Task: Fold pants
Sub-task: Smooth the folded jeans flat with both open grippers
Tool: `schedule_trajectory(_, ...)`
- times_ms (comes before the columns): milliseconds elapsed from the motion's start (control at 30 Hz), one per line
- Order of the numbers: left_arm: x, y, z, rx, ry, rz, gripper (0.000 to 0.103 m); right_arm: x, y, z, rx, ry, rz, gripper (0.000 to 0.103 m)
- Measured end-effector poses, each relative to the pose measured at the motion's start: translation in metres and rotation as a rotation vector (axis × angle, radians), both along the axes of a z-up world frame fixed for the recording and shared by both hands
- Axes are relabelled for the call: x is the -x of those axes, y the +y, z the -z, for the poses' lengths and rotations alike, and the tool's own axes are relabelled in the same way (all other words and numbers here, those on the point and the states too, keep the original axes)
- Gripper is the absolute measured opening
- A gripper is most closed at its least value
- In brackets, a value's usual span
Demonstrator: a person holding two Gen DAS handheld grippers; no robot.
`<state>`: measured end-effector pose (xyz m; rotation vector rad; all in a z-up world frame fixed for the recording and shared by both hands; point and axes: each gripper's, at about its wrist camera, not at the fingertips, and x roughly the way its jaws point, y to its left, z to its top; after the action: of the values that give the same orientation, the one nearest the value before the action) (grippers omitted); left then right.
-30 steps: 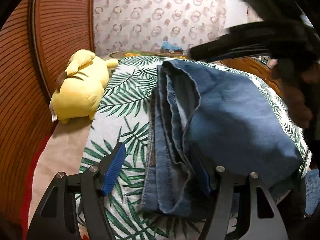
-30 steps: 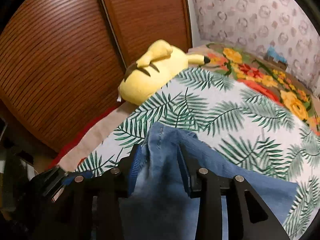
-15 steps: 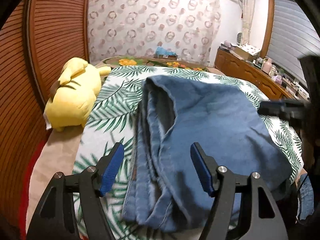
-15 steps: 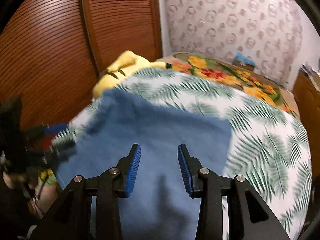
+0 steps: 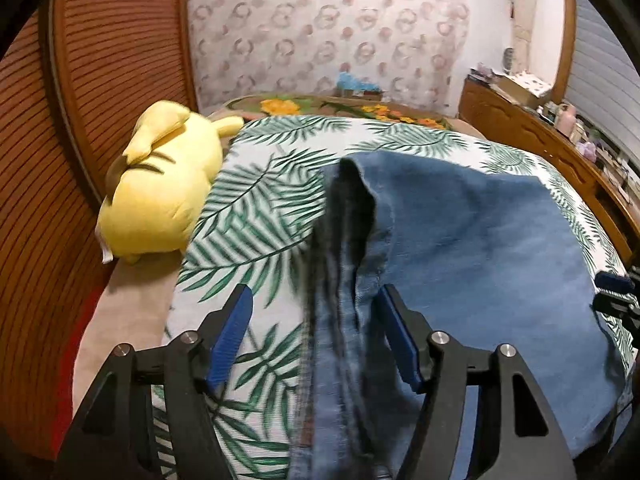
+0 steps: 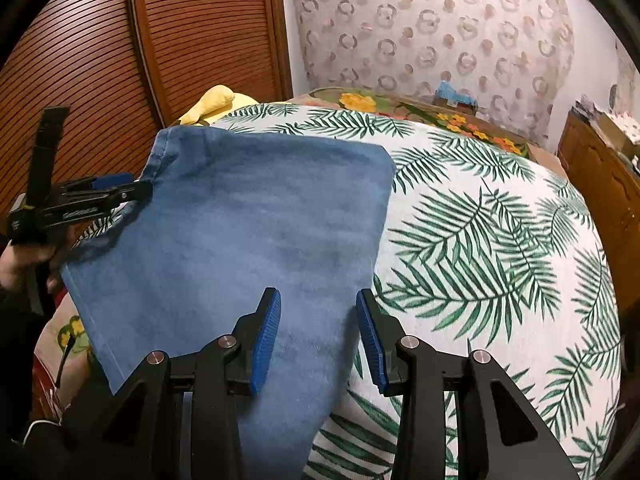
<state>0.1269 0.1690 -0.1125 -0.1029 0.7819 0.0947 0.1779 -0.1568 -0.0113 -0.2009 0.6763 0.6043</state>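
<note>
The blue jeans lie folded on the palm-leaf bedspread. In the left wrist view their stacked left edge runs between the blue pads of my left gripper. Its jaws are closing, and the pads stand clear of the denim on both sides. My right gripper shows at the jeans' right edge. In the right wrist view the jeans spread flat, and my right gripper hovers open over their near right edge, touching nothing. My left gripper sits at their left edge, held by a hand.
A yellow plush toy lies on the bed's left side by the slatted wooden doors. A wooden dresser with small items runs along the right. Bare bedspread stretches right of the jeans.
The denim that bulged between the right fingers a second ago now lies flat on the bed. The right gripper has drawn back to the jeans' right edge. The left gripper shifted along the stacked edge.
</note>
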Motion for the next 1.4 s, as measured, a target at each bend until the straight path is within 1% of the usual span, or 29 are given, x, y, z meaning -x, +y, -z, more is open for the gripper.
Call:
schedule_trajectory(167, 0.006, 0.003, 0.002, 0.009, 0.002, 0.0, 0.066, 0.003, -0.003, 0.003, -0.02, 0.022, 0.009, 0.041)
schedule_trajectory(333, 0.022, -0.007, -0.012, 0.027, -0.049, 0.027, 0.066, 0.008, -0.01, 0.005, -0.03, 0.034, 0.025, 0.042)
schedule_trajectory(500, 0.041, -0.033, -0.03, 0.046, -0.111, 0.107, 0.066, 0.014, -0.01, 0.005, -0.025, 0.043, 0.028, 0.045)
schedule_trajectory(633, 0.049, -0.054, -0.037, 0.048, -0.13, 0.173, 0.067, 0.016, -0.008, 0.008, -0.025, 0.05, 0.029, 0.048)
schedule_trajectory(767, 0.053, -0.074, -0.034, 0.044, -0.118, 0.223, 0.068, 0.016, -0.006, 0.01, -0.027, 0.057, 0.032, 0.049)
schedule_trajectory(867, 0.054, -0.082, -0.031, 0.042, -0.106, 0.241, 0.067, 0.016, -0.006, 0.012, -0.038, 0.066, 0.036, 0.049)
schedule_trajectory(1100, 0.056, -0.098, -0.018, 0.042, -0.074, 0.265, 0.067, 0.015, -0.003, 0.015, -0.05, 0.077, 0.028, 0.049)
schedule_trajectory(1400, 0.059, -0.105, -0.004, 0.047, -0.038, 0.28, 0.068, 0.012, 0.002, 0.019, -0.081, 0.093, 0.014, 0.049)
